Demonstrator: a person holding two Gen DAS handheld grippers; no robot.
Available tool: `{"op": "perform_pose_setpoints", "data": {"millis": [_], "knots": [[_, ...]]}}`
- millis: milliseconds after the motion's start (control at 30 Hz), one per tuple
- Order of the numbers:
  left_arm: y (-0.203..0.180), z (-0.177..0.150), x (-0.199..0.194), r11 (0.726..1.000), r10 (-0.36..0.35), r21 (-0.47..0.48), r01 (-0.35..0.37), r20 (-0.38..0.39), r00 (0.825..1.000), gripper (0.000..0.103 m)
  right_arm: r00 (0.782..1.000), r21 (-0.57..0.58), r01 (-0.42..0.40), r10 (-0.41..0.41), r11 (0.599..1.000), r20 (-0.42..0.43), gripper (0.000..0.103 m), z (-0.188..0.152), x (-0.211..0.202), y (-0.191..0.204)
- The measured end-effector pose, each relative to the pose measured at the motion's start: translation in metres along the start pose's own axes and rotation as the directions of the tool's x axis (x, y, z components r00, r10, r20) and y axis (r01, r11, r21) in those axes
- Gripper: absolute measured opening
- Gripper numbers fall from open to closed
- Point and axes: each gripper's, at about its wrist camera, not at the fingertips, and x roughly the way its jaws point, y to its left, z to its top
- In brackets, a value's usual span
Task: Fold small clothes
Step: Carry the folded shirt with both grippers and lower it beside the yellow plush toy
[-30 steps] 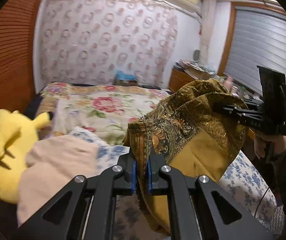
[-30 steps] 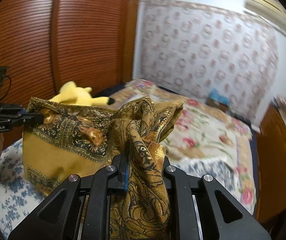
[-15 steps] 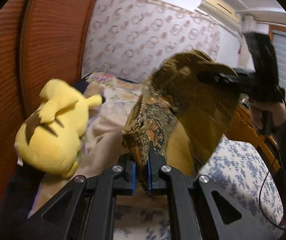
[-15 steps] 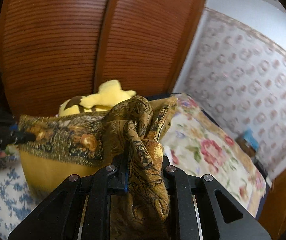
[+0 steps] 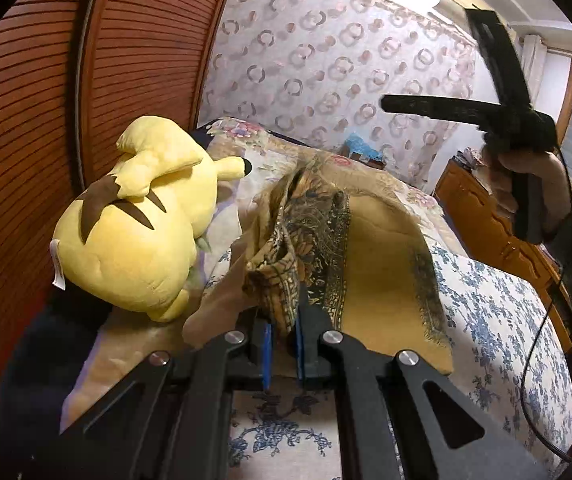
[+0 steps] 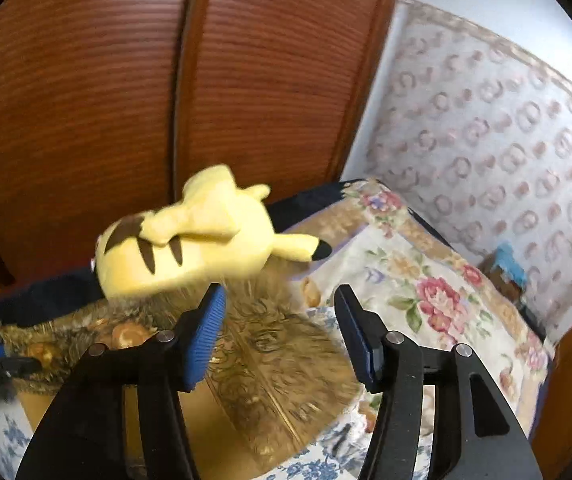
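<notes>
A mustard-yellow cloth with dark paisley borders [image 5: 382, 264] lies draped on the bed. My left gripper [image 5: 284, 344] is shut on a bunched corner of it, low over the bed. My right gripper [image 6: 280, 336] is open and empty, above the far part of the cloth [image 6: 270, 364]. In the left wrist view the right gripper [image 5: 390, 103] is raised high at the upper right, clear of the cloth. The left gripper's tip shows blurred at the left edge of the right wrist view [image 6: 26, 364].
A yellow plush toy [image 5: 138, 224] lies on a beige garment [image 5: 214, 304] just left of the cloth; it also shows in the right wrist view [image 6: 190, 248]. The bed has a blue-flowered sheet [image 5: 502, 320] and a rose quilt [image 6: 418, 292]. Wooden wardrobe doors [image 5: 38, 100] stand left, a wooden dresser [image 5: 498, 228] right.
My right gripper has opened and let the cloth go, then lifted away. The cloth has dropped onto the bed. My left gripper still holds its corner and has swung left and down.
</notes>
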Motion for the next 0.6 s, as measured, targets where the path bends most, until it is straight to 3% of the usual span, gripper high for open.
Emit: {"op": "perform_pose_setpoints", "data": {"millis": [300, 600], "knots": [[-0.011, 0.002, -0.010, 0.995, 0.076, 0.066, -0.076, 0.002, 0.997, 0.013, 0.997, 0.107, -0.019, 0.027, 0.994, -0.075, 0.058, -0.055, -0.005, 0.009], [-0.037, 0.004, -0.045, 0.987, 0.077, 0.134, -0.086, 0.068, 0.995, 0.049, 1.000, 0.218, 0.000, 0.005, 0.976, -0.021, 0.058, -0.102, -0.061, 0.024]]}}
